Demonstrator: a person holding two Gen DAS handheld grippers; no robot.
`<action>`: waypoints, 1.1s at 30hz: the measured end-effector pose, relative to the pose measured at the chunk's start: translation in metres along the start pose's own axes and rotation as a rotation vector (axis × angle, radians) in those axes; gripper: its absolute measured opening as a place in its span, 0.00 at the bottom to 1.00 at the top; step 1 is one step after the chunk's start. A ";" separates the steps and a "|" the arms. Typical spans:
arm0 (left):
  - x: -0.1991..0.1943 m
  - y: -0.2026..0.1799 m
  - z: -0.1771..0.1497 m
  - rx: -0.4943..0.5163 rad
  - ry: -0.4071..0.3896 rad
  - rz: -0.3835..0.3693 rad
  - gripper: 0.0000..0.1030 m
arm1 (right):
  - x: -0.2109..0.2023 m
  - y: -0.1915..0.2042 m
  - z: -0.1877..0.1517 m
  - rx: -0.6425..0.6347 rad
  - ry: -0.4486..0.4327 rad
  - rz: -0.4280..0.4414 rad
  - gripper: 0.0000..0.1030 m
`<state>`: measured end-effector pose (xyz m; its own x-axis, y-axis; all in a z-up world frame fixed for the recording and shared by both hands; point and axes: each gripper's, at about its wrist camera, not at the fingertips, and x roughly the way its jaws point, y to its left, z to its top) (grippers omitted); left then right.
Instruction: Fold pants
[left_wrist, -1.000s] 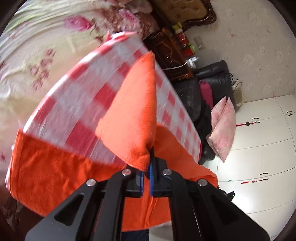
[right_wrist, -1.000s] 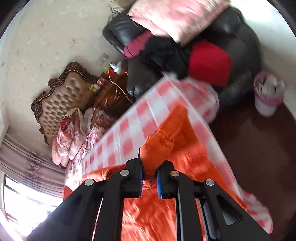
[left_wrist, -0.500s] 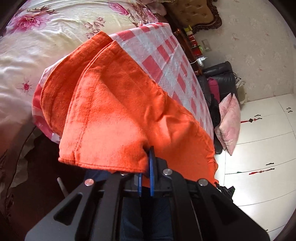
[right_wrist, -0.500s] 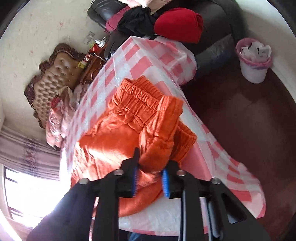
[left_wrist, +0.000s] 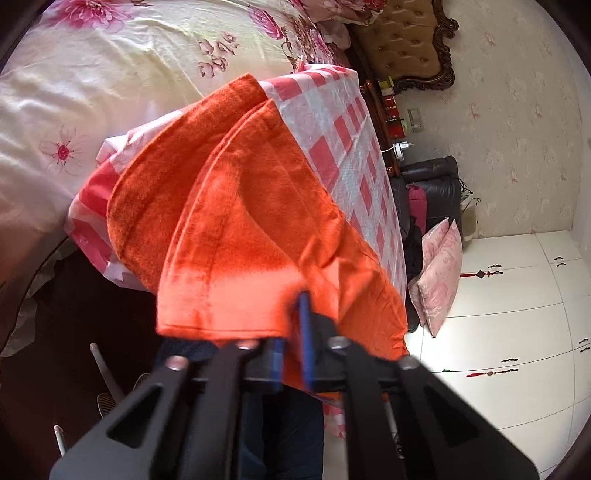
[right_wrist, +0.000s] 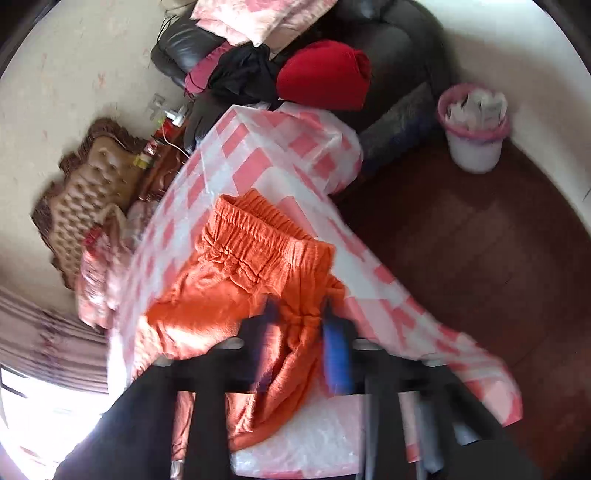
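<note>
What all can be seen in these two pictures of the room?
Pants: one, orange, on the table, elastic waistband up.
Tablecloth: one, pink-and-white check, over the table.
Bed sheet: one, cream with pink flowers, behind the table.
Headboard: one, brown, tufted, by the wall.
Sofa: one, black, heaped with clothes.
Red bundle: one, on the sofa.
Bin: one, white with pink liner, on the floor.
Left gripper: black, pinching a pant hem.
Right gripper: black, jaws apart around the waistband.
</note>
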<state>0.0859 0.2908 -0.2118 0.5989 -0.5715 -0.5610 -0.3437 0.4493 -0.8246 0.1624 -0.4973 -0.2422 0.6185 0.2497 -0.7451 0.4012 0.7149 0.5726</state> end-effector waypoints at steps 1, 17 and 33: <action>-0.003 -0.002 0.004 0.005 -0.012 0.008 0.01 | 0.001 0.004 0.000 -0.018 0.000 -0.001 0.19; -0.020 0.043 0.006 -0.088 -0.059 -0.104 0.28 | 0.007 0.015 -0.013 -0.146 -0.023 -0.180 0.18; -0.042 0.027 0.015 0.174 -0.128 0.369 0.01 | 0.024 0.065 -0.045 -0.310 -0.025 -0.293 0.18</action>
<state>0.0626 0.3375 -0.2091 0.5477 -0.2658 -0.7933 -0.4311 0.7230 -0.5399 0.1728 -0.4153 -0.2384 0.5260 -0.0065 -0.8505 0.3426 0.9169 0.2049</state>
